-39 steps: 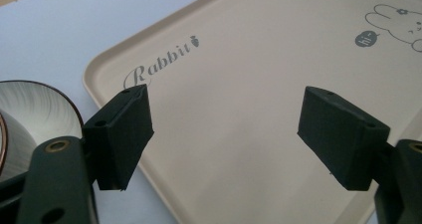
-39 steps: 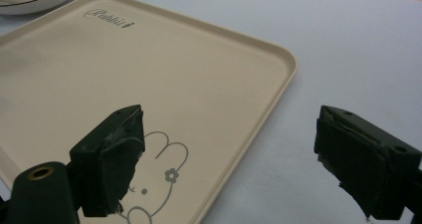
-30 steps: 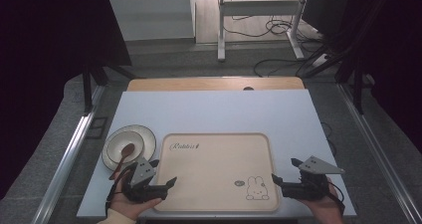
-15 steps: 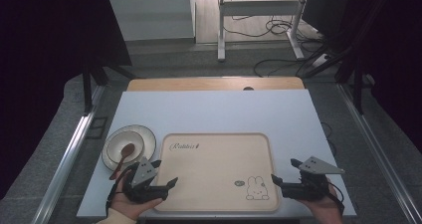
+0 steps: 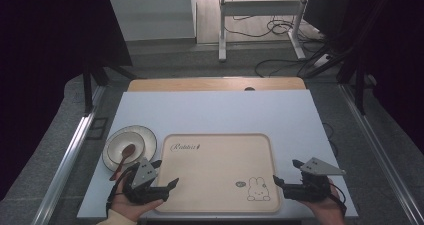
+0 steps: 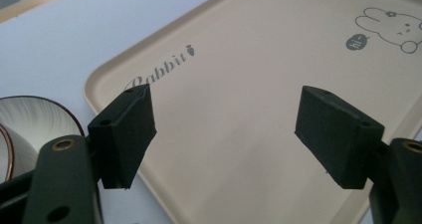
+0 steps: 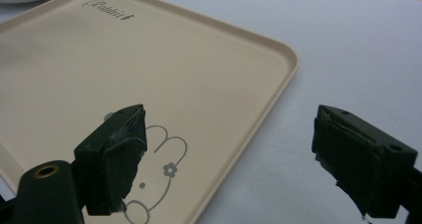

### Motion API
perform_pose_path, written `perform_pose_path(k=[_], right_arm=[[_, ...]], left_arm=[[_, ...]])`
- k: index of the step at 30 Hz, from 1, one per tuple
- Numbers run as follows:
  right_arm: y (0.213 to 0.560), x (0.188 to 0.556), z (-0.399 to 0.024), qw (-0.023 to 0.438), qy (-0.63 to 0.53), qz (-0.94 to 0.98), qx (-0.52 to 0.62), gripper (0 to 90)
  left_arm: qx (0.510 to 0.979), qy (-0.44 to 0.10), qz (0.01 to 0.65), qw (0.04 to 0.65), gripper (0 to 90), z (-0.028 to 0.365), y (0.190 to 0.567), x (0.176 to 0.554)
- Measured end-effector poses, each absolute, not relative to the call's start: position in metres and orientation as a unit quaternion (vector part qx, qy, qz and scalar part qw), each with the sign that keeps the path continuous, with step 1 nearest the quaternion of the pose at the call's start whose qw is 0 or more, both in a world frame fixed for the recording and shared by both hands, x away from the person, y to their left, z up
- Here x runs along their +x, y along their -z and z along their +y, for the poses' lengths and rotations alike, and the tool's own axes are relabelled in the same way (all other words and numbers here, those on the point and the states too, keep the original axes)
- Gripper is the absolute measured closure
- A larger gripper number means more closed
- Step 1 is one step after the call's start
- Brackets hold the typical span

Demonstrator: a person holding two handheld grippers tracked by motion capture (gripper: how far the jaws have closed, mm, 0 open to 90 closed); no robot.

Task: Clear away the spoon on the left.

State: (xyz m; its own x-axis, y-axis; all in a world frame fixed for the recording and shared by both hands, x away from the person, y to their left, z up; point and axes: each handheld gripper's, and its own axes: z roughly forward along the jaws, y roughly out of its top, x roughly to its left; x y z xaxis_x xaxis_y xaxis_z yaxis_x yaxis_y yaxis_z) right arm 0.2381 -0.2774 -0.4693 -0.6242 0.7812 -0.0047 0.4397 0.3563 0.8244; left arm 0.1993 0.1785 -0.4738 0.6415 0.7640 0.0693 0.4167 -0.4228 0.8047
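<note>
Beige tray (image 5: 220, 170) lies flat on the white table (image 5: 215, 110), near the front edge. Left gripper (image 5: 167, 185) at its front-left corner, right gripper (image 5: 280, 181) at its front-right edge; both jaws spread wide, holding nothing. High view adds a plate (image 5: 145, 137) with a wooden spoon (image 5: 123, 157), just left of the tray. Right gripper view shows the rabbit print (image 7: 164, 154) close up. Nothing has shifted since a second ago.
</note>
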Motion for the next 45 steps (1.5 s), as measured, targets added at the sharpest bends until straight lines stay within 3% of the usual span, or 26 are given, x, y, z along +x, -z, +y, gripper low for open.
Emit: perform_pose_path(k=[45], right_arm=[[0.470, 0.239, -0.277, 0.209, -0.412, 0.799, 0.384, 14.6]], left_arm=[[0.771, -0.280, 0.389, 0.420, 23.0, 0.214, 0.432, 0.186]])
